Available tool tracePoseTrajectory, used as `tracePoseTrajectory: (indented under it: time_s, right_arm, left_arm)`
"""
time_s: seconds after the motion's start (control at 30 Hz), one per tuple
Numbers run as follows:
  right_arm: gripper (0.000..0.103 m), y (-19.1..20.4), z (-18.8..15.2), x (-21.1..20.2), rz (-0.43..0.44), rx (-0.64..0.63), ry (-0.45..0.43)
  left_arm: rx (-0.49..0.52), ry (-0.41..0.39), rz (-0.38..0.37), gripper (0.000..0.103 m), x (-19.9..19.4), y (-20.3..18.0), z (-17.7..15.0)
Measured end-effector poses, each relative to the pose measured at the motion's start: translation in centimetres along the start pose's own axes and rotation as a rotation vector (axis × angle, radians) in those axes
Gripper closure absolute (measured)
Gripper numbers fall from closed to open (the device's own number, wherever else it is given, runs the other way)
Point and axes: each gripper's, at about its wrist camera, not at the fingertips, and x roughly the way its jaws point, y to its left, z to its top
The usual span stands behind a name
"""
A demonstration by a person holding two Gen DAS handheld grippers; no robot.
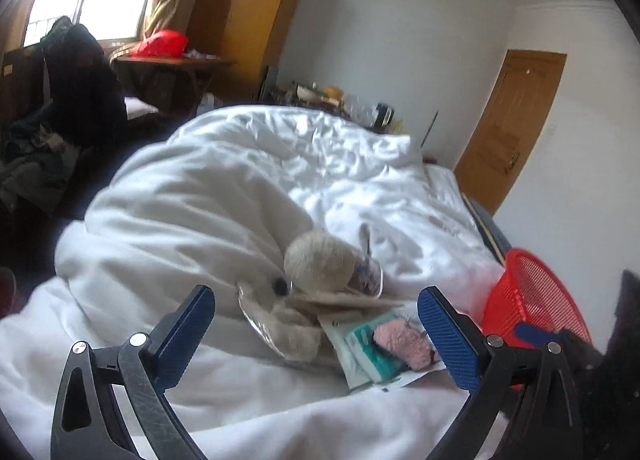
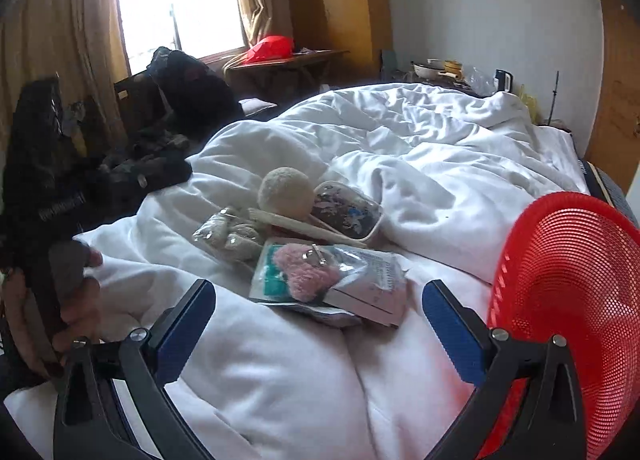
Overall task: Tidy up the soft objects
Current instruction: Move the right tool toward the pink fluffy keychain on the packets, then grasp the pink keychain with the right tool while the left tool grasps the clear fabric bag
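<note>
A heap of soft things lies on the white duvet (image 2: 420, 147): a beige pompom ball (image 2: 285, 191) (image 1: 320, 264), a bagged beige plush (image 2: 230, 234) (image 1: 288, 330), a pink fluffy pouch (image 2: 306, 270) (image 1: 402, 342) on flat packets (image 2: 372, 284), and a clear patterned case (image 2: 348, 213). A red mesh basket (image 2: 560, 300) (image 1: 532, 300) stands to the right. My left gripper (image 1: 316, 334) is open, just short of the heap. My right gripper (image 2: 318, 330) is open too, nothing between its fingers, with the pink pouch just beyond.
Dark clothes (image 2: 132, 163) are piled at the bed's left. A hand (image 2: 68, 300) grips the other tool at the lower left of the right wrist view. A desk with a red bag (image 2: 270, 47), a wardrobe (image 2: 340, 3) and a cluttered side table (image 2: 452, 69) line the far wall.
</note>
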Motion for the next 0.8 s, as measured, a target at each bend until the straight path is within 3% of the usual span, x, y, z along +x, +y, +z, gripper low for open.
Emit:
tracePoseTrajectory:
  time_s: [0.07,0.13,0.2,0.27,0.37,0.4,0.47,0.5,0.57,0.67,0.73,0.8]
  right_arm:
    - [0.0,-0.8,0.3,-0.2,-0.011,0.014,-0.026]
    - [0.0,-0.7,0.9,0.0,-0.021,-0.001,-0.057]
    - [0.0,-0.5,1.5,0.7,-0.01,-0.017,-0.065]
    - [0.0,0.0,2.5,2.2,0.018,-0.038,-0.019]
    - [0.01,0.7,4.5,3.9,0.028,-0.052,0.033]
    - [0.01,0.6,5.4,3.8,0.028,-0.043,0.026]
    - [0.01,0.2,7.2,3.0,0.046,0.028,-0.025]
    - [0.01,0.1,7.7,2.5,0.063,0.061,-0.043]
    - [0.01,0.7,8.0,2.2,0.067,0.099,-0.023]
    - [0.01,2.5,7.3,1.9,0.031,0.054,0.02]
    - [0.01,3.4,6.3,1.1,0.002,-0.003,0.006]
    - [0.01,3.3,4.7,0.2,-0.011,-0.05,-0.022]
  left_arm:
    - [-0.044,0.078,0.012,0.001,2.0,0.8,-0.9]
    - [-0.099,0.101,0.011,0.001,2.7,2.0,-0.9]
    - [-0.126,0.092,0.037,0.001,2.6,2.7,-0.6]
    - [-0.126,0.08,0.079,0.001,2.8,3.0,0.4]
    - [-0.093,0.043,0.15,0.001,2.8,3.4,2.9]
    - [-0.119,0.041,0.144,0.001,2.4,4.2,3.9]
    - [-0.281,0.07,0.047,0.005,1.1,7.5,5.7]
    - [-0.359,0.036,0.045,0.007,-0.6,9.2,6.2]
    - [-0.351,-0.088,0.117,0.007,-4.7,10.7,7.3]
    - [-0.393,-0.249,0.135,0.004,-11.0,13.3,7.6]
    - [-0.365,-0.233,0.155,0.004,-12.0,13.2,6.7]
    - [-0.25,-0.172,0.182,0.001,-10.3,11.2,5.7]
